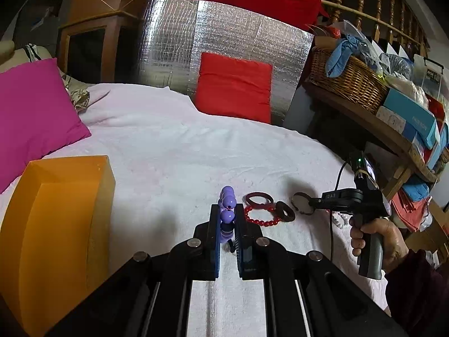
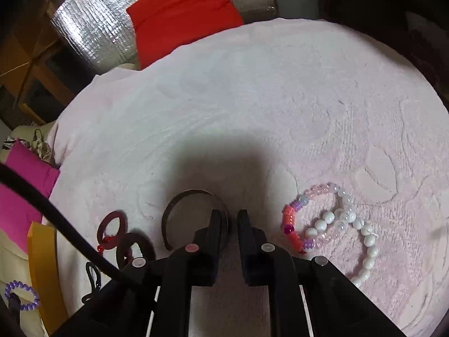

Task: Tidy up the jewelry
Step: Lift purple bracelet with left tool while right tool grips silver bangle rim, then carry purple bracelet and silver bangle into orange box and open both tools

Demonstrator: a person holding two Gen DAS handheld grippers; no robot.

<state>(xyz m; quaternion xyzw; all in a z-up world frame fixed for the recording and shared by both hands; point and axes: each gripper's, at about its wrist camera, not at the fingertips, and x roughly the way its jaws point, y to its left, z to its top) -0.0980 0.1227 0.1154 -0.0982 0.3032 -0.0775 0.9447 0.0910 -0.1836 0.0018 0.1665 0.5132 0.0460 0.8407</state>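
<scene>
My left gripper (image 1: 227, 212) is shut on a purple bead bracelet (image 1: 226, 196) and holds it above the pink towel, right of the orange box (image 1: 56, 224). The bracelet also shows in the right wrist view (image 2: 22, 296). My right gripper (image 2: 228, 216) is shut on the rim of a dark open bangle (image 2: 179, 205), low over the towel; it shows in the left wrist view (image 1: 306, 200). A red bead bracelet (image 1: 262, 217) and two dark rings (image 1: 259, 198) (image 1: 284, 210) lie between the grippers. A pink-and-orange bead bracelet (image 2: 297, 219) and a white bead strand (image 2: 362, 241) lie to the right.
A pink towel (image 2: 252, 98) covers the bed. A magenta pillow (image 1: 31, 118) lies at the left, a red pillow (image 1: 235, 87) against a silver foil panel (image 1: 219, 28) at the back. A wooden shelf with a wicker basket (image 1: 348, 78) and boxes stands at the right.
</scene>
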